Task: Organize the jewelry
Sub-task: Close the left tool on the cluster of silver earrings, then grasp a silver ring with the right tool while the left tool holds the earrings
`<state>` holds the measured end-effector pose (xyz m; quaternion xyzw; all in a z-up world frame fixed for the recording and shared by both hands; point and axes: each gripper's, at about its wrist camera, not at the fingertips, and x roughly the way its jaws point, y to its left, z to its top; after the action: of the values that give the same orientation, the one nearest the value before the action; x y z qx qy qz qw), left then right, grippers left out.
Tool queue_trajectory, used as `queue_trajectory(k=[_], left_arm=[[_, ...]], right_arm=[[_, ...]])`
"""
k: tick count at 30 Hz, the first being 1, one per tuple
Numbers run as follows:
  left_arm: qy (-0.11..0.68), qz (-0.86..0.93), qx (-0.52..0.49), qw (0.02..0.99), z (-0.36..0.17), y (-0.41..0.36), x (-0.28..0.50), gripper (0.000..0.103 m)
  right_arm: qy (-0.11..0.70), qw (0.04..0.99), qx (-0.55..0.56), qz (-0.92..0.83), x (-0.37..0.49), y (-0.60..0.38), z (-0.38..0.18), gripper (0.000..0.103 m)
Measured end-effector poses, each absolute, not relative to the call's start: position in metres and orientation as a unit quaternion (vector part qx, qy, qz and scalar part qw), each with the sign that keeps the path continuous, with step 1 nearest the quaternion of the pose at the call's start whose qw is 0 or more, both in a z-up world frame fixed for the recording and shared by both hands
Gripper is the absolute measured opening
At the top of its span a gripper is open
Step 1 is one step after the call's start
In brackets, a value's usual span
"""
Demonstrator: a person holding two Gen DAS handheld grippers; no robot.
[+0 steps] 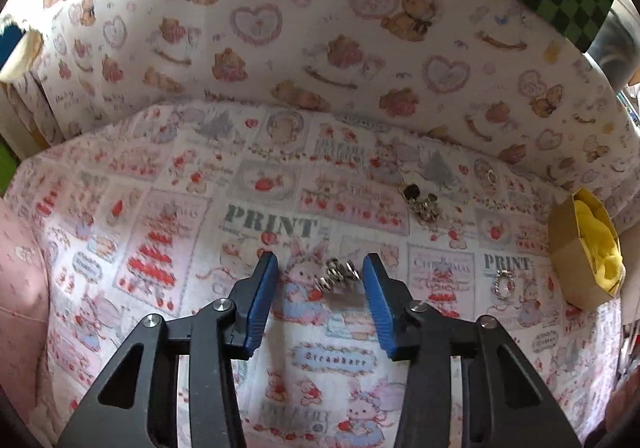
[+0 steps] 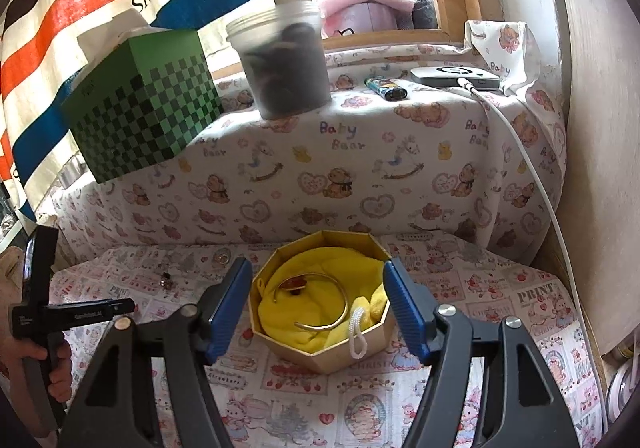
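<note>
Left wrist view: left gripper [image 1: 320, 268] is spread wide around a silver ring [image 1: 339, 273] on the cloth [image 1: 160, 208]. Right gripper [image 2: 318, 268], also wide, flanks the box [image 2: 340, 358]; a bangle [image 2: 320, 298] lies inside at 12 o'clock.

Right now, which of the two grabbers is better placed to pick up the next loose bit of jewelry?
Left, probably. The left gripper is open with a silver jewelry piece lying on the cloth between its fingers. The right gripper is open around the gold box.
</note>
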<state>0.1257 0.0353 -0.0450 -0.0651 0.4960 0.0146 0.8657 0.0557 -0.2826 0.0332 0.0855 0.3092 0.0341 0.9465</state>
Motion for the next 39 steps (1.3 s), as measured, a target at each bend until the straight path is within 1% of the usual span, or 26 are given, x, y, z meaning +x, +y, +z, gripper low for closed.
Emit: queue_trajectory(k=[3, 4, 5, 9, 16, 19, 26, 32, 34, 36, 37, 39], left_arm=[[0.495, 0.016, -0.063, 0.867, -0.046, 0.034, 0.125, 0.032], [0.494, 0.019, -0.059, 0.867, -0.046, 0.034, 0.125, 0.022], [0.491, 0.022, -0.059, 0.869, -0.043, 0.035, 0.124, 0.021], [0.466, -0.006, -0.109, 0.878, -0.026, 0.049, 0.117, 0.021], [0.435, -0.031, -0.076, 0.897, -0.003, 0.039, 0.1, 0.021], [0.421, -0.028, -0.057, 0.905, 0.003, 0.03, 0.093, 0.021], [0.406, -0.033, -0.055, 0.912, 0.01, 0.022, 0.087, 0.021], [0.407, -0.025, -0.06, 0.911, 0.008, 0.026, 0.089, 0.021], [0.406, -0.012, -0.055, 0.912, 0.006, 0.028, 0.09, 0.021], [0.406, -0.003, -0.055, 0.912, 0.004, 0.031, 0.092, 0.021], [0.407, 0.002, -0.056, 0.912, 0.004, 0.033, 0.093, 0.021], [0.404, 0.023, -0.042, 0.914, 0.003, 0.035, 0.094, 0.021]], right_arm=[[0.31, 0.947, 0.078, 0.027, 0.056, -0.281, 0.032, 0.066], [0.311, 0.947, 0.08, 0.026, 0.056, -0.281, 0.031, 0.066], [0.313, 0.946, 0.082, 0.028, 0.056, -0.282, 0.031, 0.066], [0.312, 0.946, 0.083, 0.028, 0.055, -0.282, 0.031, 0.066], [0.302, 0.949, 0.073, 0.057, 0.043, -0.268, 0.039, 0.066], [0.297, 0.948, 0.063, 0.093, 0.036, -0.252, 0.041, 0.072], [0.326, 0.935, 0.066, 0.126, 0.04, -0.228, 0.034, 0.073], [0.389, 0.909, 0.059, 0.138, 0.066, -0.192, 0.025, 0.073], [0.414, 0.898, 0.05, 0.139, 0.078, -0.176, 0.017, 0.066], [0.439, 0.885, 0.042, 0.149, 0.091, -0.161, 0.007, 0.053], [0.449, 0.88, 0.041, 0.152, 0.096, -0.155, 0.002, 0.049], [0.465, 0.872, 0.034, 0.147, 0.106, -0.145, -0.01, 0.038]])
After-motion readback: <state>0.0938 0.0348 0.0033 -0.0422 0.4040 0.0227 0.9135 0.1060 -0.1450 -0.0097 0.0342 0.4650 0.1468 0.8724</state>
